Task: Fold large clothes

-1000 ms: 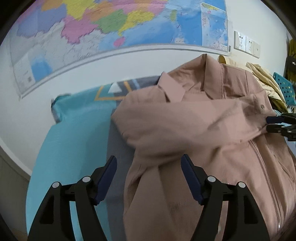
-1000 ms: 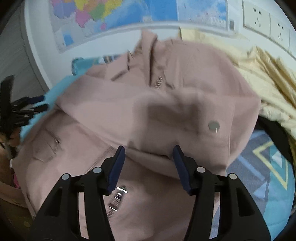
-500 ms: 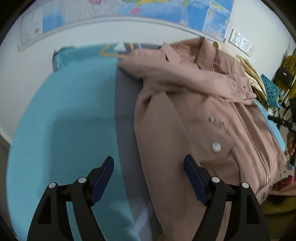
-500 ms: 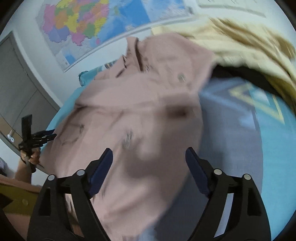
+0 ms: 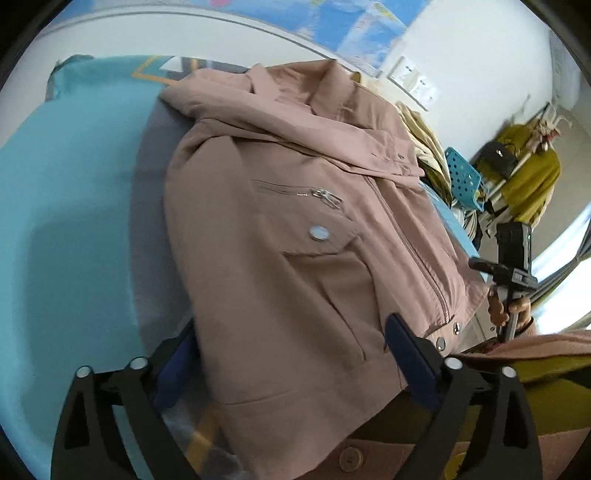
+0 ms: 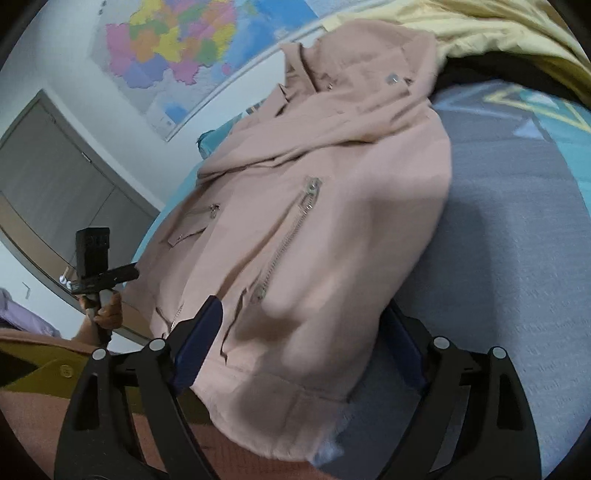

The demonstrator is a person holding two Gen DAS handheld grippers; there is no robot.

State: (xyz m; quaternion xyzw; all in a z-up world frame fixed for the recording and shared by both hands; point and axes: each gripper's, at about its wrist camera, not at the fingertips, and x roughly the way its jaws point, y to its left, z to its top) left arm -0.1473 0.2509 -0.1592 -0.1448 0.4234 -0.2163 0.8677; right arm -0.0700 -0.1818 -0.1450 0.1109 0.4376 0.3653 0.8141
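- The pink jacket (image 5: 280, 236) lies front-up on a teal and grey bedspread (image 5: 74, 206), its long axis running from the hem, nearest both cameras, to the collar (image 5: 295, 85) at the far end by the wall map (image 6: 184, 48).
- Both sleeves are folded across the chest below the collar; the front zipper (image 6: 291, 229) runs along the long axis.
- The left gripper (image 5: 291, 354) has its jaws spread wide and holds nothing; the hem corner lies between and below its blue pads (image 5: 410, 354), and contact cannot be judged.
- The right gripper (image 6: 299, 347) is likewise released, straddling the opposite hem corner, which is motion-blurred.
- Yellow clothing (image 6: 509, 33) sits beside the collar, cut off by the frame edge.
- The left pad of the left gripper is partly hidden behind the jacket.
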